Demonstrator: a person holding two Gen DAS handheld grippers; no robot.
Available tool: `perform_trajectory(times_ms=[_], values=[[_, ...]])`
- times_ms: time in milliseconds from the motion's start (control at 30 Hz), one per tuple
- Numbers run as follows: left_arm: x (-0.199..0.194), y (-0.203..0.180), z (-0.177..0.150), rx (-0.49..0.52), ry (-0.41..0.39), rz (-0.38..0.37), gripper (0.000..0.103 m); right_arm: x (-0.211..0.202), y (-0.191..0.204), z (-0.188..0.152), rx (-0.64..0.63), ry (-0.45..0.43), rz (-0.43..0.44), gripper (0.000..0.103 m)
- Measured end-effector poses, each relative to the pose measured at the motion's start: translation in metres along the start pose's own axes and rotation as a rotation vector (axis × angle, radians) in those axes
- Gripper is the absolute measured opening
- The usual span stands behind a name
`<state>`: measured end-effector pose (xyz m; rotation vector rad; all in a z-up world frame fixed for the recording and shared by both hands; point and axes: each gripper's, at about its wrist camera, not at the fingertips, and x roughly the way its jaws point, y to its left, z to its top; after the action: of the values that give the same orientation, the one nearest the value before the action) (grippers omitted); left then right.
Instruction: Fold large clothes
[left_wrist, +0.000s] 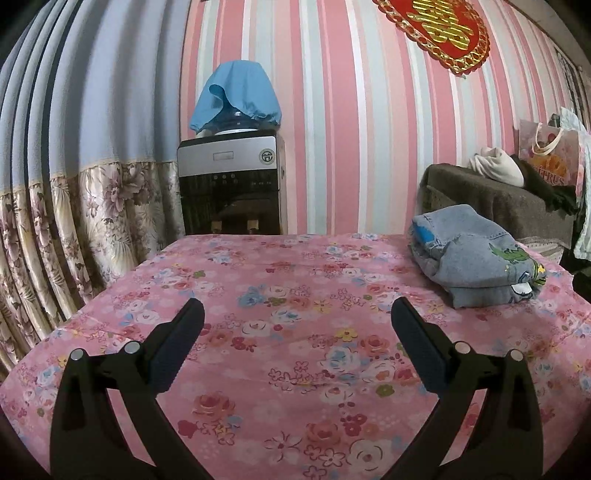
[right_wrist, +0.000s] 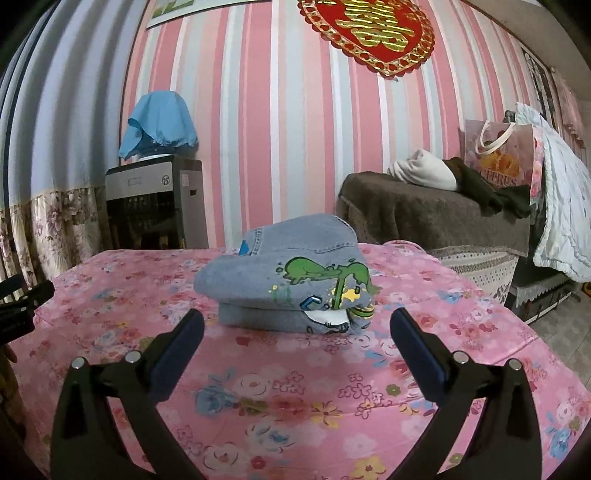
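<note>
Denim garment (right_wrist: 291, 273) sits folded on our floral-covered bench (right_wrist: 295, 387), at twelve o'clock from our right hand-held gripper (right_wrist: 297, 328); our left hand-held gripper (left_wrist: 297, 321) and right both gape apart, empty

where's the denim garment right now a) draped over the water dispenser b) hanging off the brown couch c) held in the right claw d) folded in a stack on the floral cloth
d: the denim garment lies folded in layers on the floral cloth, ahead of the open, empty right claw and apart from its fingers.
</note>
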<state>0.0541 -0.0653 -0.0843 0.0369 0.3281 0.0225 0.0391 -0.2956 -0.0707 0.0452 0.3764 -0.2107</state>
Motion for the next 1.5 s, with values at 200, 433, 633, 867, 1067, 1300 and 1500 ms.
perform_trajectory(times_ms=[200, 433, 633, 867, 1067, 1300, 1500], values=[[0.0004, 0.0006, 0.0005, 0.001, 0.0, 0.0, 0.1, -0.0013, 0.0006, -0.0002, -0.001, -0.001, -0.002, 0.101], [0.0002, 0.0007, 0.0005, -0.001, -0.001, 0.001, 0.1, -0.0008, 0.0007, -0.0001, -0.003, 0.0, -0.002, 0.101], [0.0001, 0.0017, 0.0008, -0.001, -0.001, 0.004, 0.1, -0.0006, 0.0009, -0.0002, -0.003, -0.001, -0.002, 0.101], [0.0001, 0.0017, 0.0015, 0.0, 0.0, 0.01, 0.1, -0.0008, 0.001, -0.0002, -0.003, -0.001, -0.002, 0.101], [0.0012, 0.0026, 0.002, -0.003, 0.001, 0.015, 0.1, 0.0004, 0.0015, -0.0007, -0.012, 0.006, 0.002, 0.101], [0.0021, -0.0005, 0.0025, 0.0, 0.006, 0.023, 0.1, 0.0002, 0.0013, -0.0008, -0.011, 0.007, 0.002, 0.101], [0.0022, -0.0004, 0.0026, 0.001, 0.005, 0.023, 0.1, 0.0002, 0.001, -0.001, -0.011, 0.007, 0.003, 0.101]])
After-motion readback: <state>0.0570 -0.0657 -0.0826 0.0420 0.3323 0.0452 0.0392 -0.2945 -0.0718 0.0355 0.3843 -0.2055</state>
